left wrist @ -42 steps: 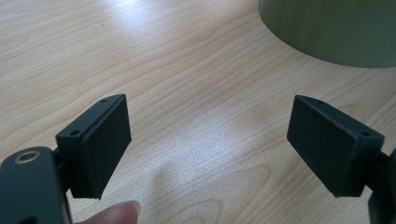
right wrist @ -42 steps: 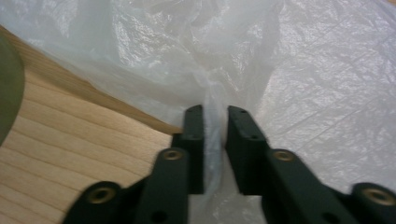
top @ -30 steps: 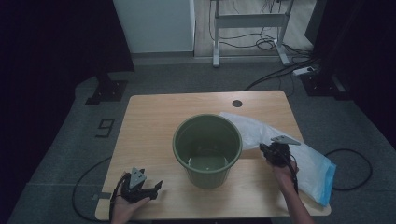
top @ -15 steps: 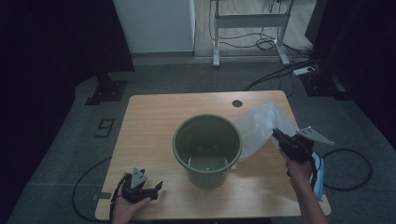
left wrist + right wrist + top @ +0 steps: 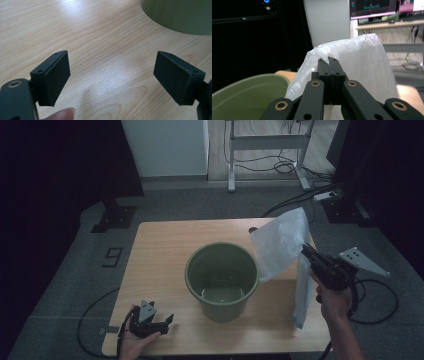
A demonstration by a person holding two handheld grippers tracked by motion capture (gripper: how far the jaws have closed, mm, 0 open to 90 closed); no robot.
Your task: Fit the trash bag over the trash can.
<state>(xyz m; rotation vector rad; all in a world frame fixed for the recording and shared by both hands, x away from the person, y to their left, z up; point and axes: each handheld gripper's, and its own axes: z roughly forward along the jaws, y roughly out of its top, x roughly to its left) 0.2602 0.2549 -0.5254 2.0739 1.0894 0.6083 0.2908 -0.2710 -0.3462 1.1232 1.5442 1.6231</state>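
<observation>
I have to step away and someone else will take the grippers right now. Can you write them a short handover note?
Right gripper: shut on the thin white plastic bag, held up beside the round green plastic bucket.
Left gripper: open, holding nothing, low at the near left corner of the light wooden table.
Done: bag gripped and off the table.
Left: probably open the bag and line the bucket, which looks unlined.

Left gripper (image 5: 167, 321) low at the near left, cradled in an upturned hand (image 5: 135, 342), jaws spread wide. Right gripper (image 5: 306, 251) raised at the right, pointing up and leftward, jaws pressed together, forearm (image 5: 345, 335) rising from below.
</observation>
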